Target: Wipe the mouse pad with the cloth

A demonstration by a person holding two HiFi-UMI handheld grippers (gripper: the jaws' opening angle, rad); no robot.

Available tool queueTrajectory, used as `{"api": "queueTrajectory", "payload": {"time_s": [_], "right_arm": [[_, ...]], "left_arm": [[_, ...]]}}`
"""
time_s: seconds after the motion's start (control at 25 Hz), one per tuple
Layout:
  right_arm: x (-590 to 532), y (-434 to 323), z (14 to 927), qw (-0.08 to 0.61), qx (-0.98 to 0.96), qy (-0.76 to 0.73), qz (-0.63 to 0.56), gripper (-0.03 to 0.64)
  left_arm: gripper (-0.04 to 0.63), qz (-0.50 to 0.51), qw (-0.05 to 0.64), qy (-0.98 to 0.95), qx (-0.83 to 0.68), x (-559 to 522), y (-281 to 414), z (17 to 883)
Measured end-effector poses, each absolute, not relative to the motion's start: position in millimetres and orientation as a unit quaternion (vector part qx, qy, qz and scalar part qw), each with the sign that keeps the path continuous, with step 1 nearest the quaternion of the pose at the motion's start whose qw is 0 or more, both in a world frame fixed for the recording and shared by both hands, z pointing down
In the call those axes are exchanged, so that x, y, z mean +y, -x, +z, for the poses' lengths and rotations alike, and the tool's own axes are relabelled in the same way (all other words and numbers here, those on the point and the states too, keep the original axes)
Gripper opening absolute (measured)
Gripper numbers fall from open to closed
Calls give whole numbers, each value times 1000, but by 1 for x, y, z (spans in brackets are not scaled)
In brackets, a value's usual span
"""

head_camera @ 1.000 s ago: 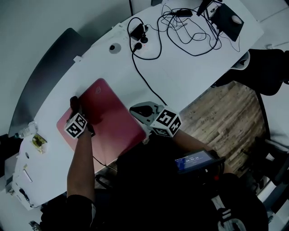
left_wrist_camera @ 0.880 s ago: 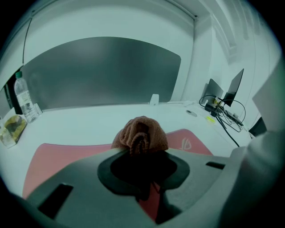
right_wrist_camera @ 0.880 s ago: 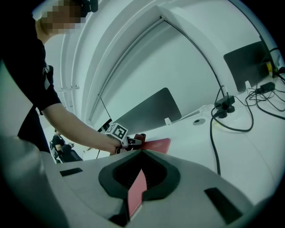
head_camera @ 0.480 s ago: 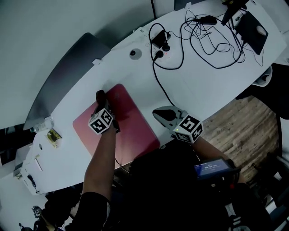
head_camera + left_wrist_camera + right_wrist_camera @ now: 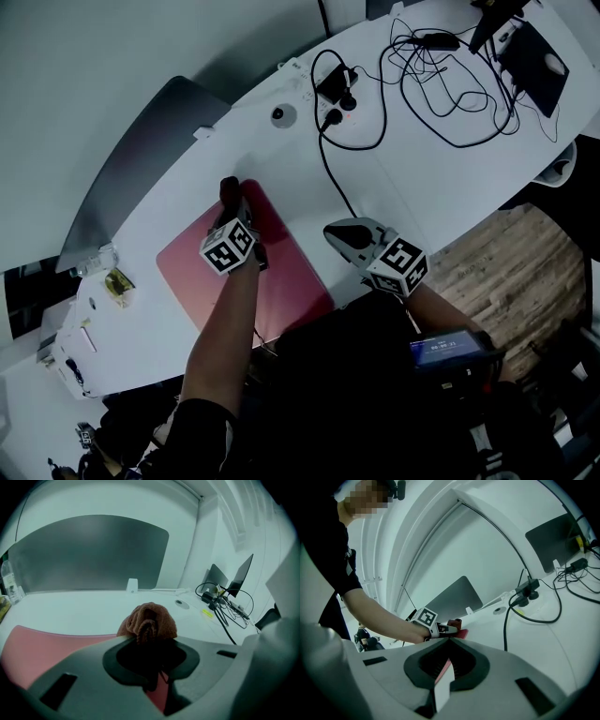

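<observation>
The pink mouse pad [image 5: 286, 277] lies on the white table [image 5: 403, 169] near its front edge. My left gripper [image 5: 232, 202] is shut on a bunched brown cloth [image 5: 149, 620] and presses it down at the pad's far edge, close to the far right corner. In the left gripper view the pad [image 5: 33, 648] shows below and left of the cloth. My right gripper [image 5: 337, 232] rests on the table just right of the pad, jaws together with nothing in them. In the right gripper view, the left gripper [image 5: 452, 624] and its marker cube show over the pad [image 5: 461, 633].
A grey curved divider panel [image 5: 141, 159] runs along the table's far side. A power strip [image 5: 333, 89] and tangled black cables [image 5: 441, 75] lie at the far right, next to a black pad with a mouse [image 5: 542, 58]. Small packets [image 5: 117, 284] sit at the left. Wooden floor [image 5: 497, 262] shows past the table's edge.
My left gripper has slid the cloth along the pad's far edge, from the far left corner toward the far right corner. The right gripper has stayed beside the pad.
</observation>
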State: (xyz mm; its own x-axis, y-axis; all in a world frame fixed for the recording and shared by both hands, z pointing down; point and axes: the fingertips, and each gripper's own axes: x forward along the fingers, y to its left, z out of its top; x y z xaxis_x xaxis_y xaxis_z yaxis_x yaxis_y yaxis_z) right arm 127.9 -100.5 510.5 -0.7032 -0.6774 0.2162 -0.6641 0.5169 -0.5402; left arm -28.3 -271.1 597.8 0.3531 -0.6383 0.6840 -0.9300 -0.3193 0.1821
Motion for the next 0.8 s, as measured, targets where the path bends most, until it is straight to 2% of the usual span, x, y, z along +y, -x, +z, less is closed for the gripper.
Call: {"api": "queueTrajectory", "payload": {"time_s": [0.36,0.8], "right_arm": [[-101,-136,513,-7,871,391,-296,23],[-95,-115,499,-19,873,404,-274,23]], "left_arm": [[83,261,295,-806,-443,-255,-26,603],[83,234,302,-854,-352,-206,-53,581]]}}
